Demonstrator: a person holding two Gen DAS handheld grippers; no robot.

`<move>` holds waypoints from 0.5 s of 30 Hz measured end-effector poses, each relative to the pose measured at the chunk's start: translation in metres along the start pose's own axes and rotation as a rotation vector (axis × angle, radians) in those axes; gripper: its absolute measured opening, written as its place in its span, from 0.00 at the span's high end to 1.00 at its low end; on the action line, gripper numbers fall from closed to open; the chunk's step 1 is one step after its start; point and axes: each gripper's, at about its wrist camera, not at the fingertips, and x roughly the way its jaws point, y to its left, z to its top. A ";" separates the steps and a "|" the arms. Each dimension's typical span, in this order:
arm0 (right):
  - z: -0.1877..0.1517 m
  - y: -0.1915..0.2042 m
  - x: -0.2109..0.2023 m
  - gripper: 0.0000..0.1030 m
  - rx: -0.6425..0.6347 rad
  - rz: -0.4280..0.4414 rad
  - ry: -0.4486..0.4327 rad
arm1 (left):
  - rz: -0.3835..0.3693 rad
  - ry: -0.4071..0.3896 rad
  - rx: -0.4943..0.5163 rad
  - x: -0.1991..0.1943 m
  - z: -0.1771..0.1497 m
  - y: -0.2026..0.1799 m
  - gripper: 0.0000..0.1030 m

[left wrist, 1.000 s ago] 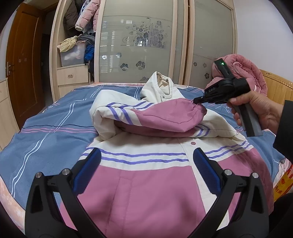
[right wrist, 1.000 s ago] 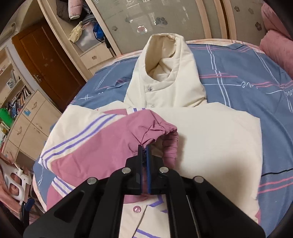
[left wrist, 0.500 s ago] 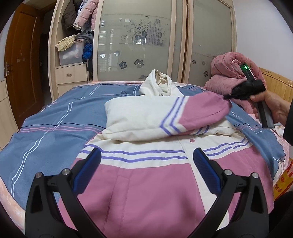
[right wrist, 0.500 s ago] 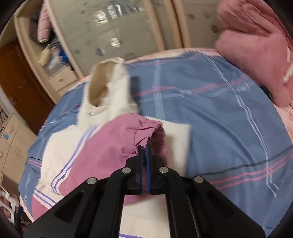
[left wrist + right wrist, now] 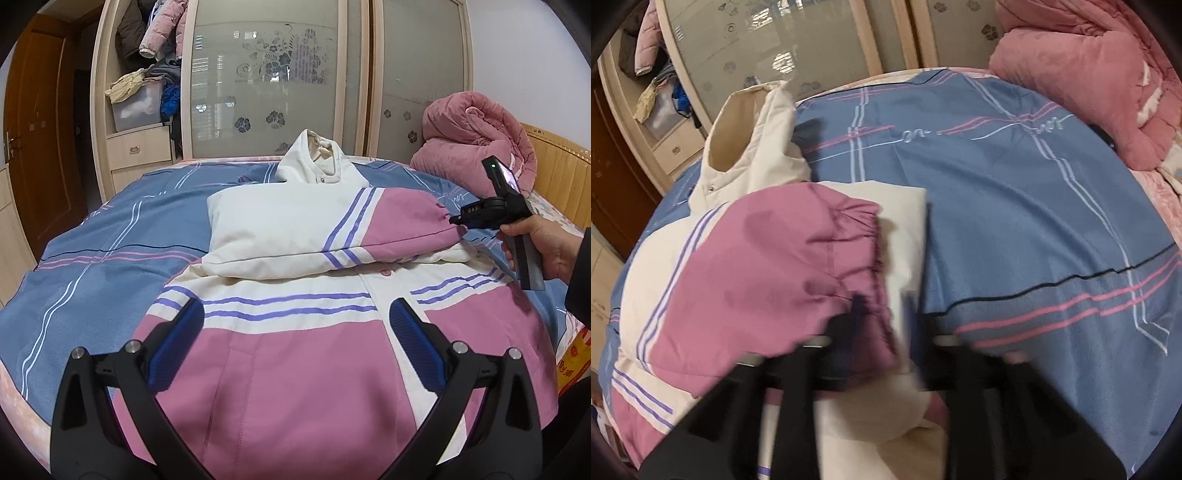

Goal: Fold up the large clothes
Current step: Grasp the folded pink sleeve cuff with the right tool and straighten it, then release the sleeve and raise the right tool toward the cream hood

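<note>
Bedding in blue with pink and white lines covers the bed point(image 5: 92, 236) beyond both tongs. Across it lies the jacket point(image 5: 295, 369), cream and pink with purple stripes, its hem under the left tongs point(image 5: 295, 334), which hang wide open over the cloth, gripping nothing. One sleeve point(image 5: 768, 280) lies folded over the chest. The right tongs point(image 5: 882, 317) have just been opening; the pink cuff point(image 5: 864, 258) sits between their blurred, parted pads, seemingly loose.

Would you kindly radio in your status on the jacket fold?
Left tongs open, over jacket hem. Right tongs just opened, releasing pink sleeve cuff across chest. Nothing in the way.
</note>
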 end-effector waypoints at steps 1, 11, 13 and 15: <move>-0.003 -0.004 -0.009 0.21 0.020 0.004 -0.040 | 0.000 0.001 -0.001 0.000 0.000 0.001 0.02; -0.121 0.022 -0.152 0.04 -0.153 0.075 -0.374 | -0.015 0.020 -0.005 0.002 -0.004 -0.002 0.02; -0.151 0.028 -0.173 0.03 -0.181 0.096 -0.397 | -0.008 0.017 0.011 -0.001 -0.007 -0.006 0.02; -0.181 0.031 -0.193 0.02 -0.203 0.118 -0.408 | -0.003 0.017 0.026 -0.003 -0.010 -0.010 0.02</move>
